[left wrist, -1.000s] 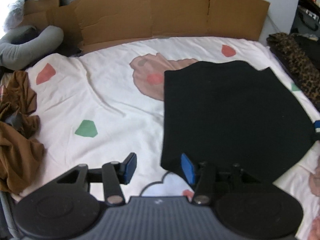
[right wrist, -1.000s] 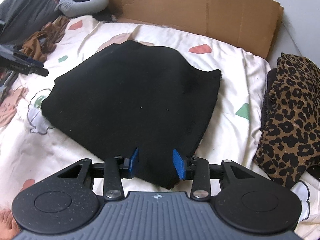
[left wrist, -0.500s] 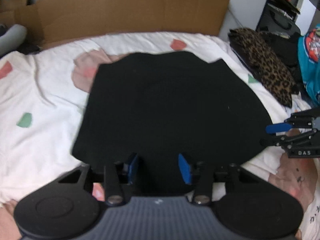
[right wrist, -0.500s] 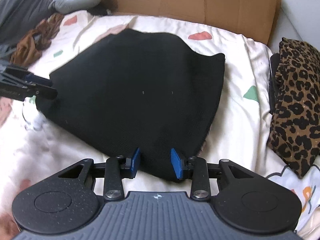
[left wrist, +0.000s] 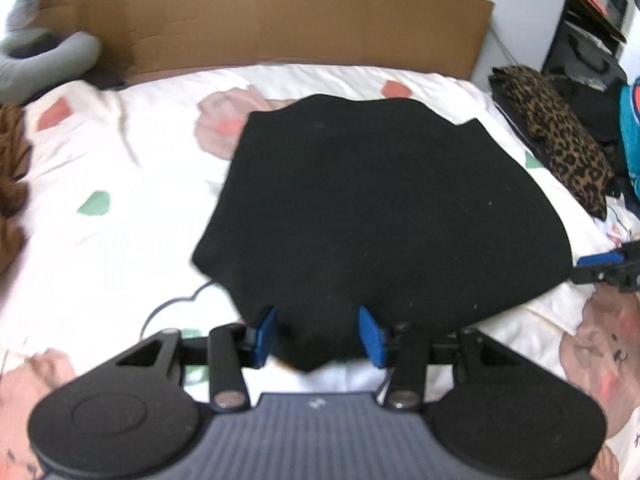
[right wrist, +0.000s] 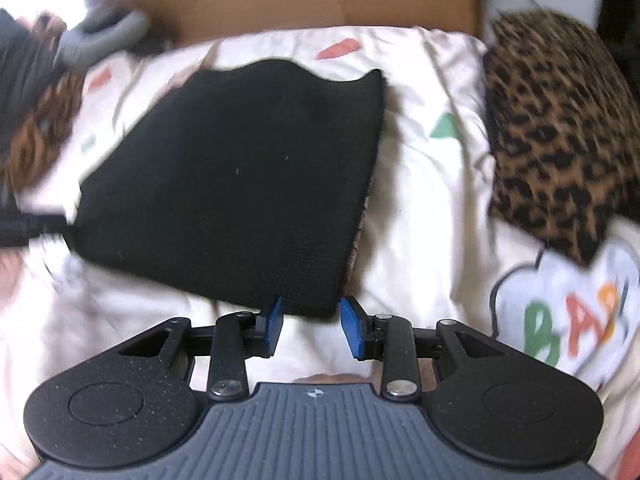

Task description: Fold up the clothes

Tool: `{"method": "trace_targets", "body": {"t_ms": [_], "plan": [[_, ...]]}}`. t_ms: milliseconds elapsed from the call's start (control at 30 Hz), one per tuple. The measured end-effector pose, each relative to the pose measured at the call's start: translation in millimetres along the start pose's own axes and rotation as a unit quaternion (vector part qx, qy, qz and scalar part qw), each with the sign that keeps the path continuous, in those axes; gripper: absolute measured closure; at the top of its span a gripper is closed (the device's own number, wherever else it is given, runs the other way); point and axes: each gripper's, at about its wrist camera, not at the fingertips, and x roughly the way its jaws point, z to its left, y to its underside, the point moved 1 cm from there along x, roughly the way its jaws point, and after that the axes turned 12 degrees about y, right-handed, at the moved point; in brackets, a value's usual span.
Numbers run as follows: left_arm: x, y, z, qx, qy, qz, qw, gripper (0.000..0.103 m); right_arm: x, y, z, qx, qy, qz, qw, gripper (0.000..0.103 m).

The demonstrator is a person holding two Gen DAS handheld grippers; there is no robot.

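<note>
Bed (left wrist: 120,240) w/ a cream cartoon-print sheet, brown cardboard (left wrist: 280,20) propped along the far edge at 12 o'clock. Leopard-print garment (right wrist: 560,128) piled at 2 o'clock in the right wrist view, grey neck pillow (left wrist: 48,52) at 10 o'clock in the left view, brown cloth (left wrist: 12,184) bunched at 9 o'clock

The black garment (left wrist: 372,208) lies mid-bed, already folded to a thick flat pad, roughly trapezoid. It looks like a soft knit: light, floppy, no stiffness, prob. grippy rather than slick. Layers will likely slide apart if only the top one gets pinched, so best hold is at the near corners, biting thru all layers at once

Left tool (left wrist: 318,334): jaws spread wide, near corner of the garment sits between the blue pads, at 6 o'clock of the cloth. No squeeze visible, fabric hangs loose in the gap, so released, not grasping

Right tool (right wrist: 312,320): jaws also apart, garment's near right corner just at the pad tips, maybe brushing the left pad; can't tell contact for sure due to blur. Not clamped on anything. This tool also shows at 3 o'clock in the left view, beside the cloth edge

Judgement: both tools lined up on the near corners, closing looks like the next step
</note>
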Motion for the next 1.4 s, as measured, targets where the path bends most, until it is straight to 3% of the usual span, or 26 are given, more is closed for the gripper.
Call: {"method": "trace_targets", "body": {"t_ms": [167, 500, 567, 733, 833, 900, 967, 1000, 1033, 1067, 1133, 1200, 1333, 1400], "plan": [[-8, 18, 6, -0.009, -0.011, 0.012, 0.9998, 0.055, 3, 7, -17, 0.131, -0.058, 0.027, 0.989, 0.064], [0, 27, 18, -0.015, -0.017, 0.026, 0.9994, 0.055, 26, 19, -34, 0.252, -0.111, 0.061, 0.959, 0.062], [4, 27, 21, -0.015, -0.015, 0.029, 0.9994, 0.055, 34, 23, -37, 0.285, -0.129, 0.069, 0.947, 0.06], [10, 27, 23, -0.007, -0.006, 0.029, 0.9995, 0.056, 58, 35, -49, 0.393, -0.187, 0.089, 0.896, 0.059], [14, 25, 24, -0.006, 0.0, 0.026, 0.9996, 0.056, 65, 35, -50, 0.42, -0.2, 0.091, 0.88, 0.059], [16, 24, 24, -0.011, 0.002, 0.022, 0.9997, 0.056, 68, 35, -50, 0.437, -0.208, 0.092, 0.87, 0.061], [19, 22, 23, -0.017, 0.005, 0.017, 0.9997, 0.055, 70, 36, -51, 0.457, -0.213, 0.096, 0.858, 0.077], [21, 21, 23, -0.021, 0.006, 0.015, 0.9997, 0.056, 70, 36, -52, 0.469, -0.216, 0.099, 0.851, 0.091], [21, 21, 23, -0.023, 0.006, 0.012, 0.9996, 0.056, 70, 37, -53, 0.478, -0.217, 0.099, 0.845, 0.094], [22, 21, 22, -0.025, 0.006, 0.01, 0.9996, 0.057, 67, 35, -53, 0.476, -0.217, 0.096, 0.847, 0.096], [22, 21, 20, -0.02, 0.011, 0.008, 0.9997, 0.083, 62, 30, -53, 0.466, -0.215, 0.091, 0.853, 0.097], [20, 21, 18, -0.01, 0.013, 0.008, 0.9998, 0.1, 57, 25, -51, 0.455, -0.213, 0.085, 0.86, 0.098], [10, 18, 16, 0.025, -0.005, 0.015, 0.9995, 0.101, 49, 18, -56, 0.442, -0.207, 0.072, 0.87, 0.098], [5, 20, 17, 0.038, -0.015, 0.023, 0.9989, 0.101, 46, 14, -56, 0.423, -0.202, 0.068, 0.881, 0.098]]}}
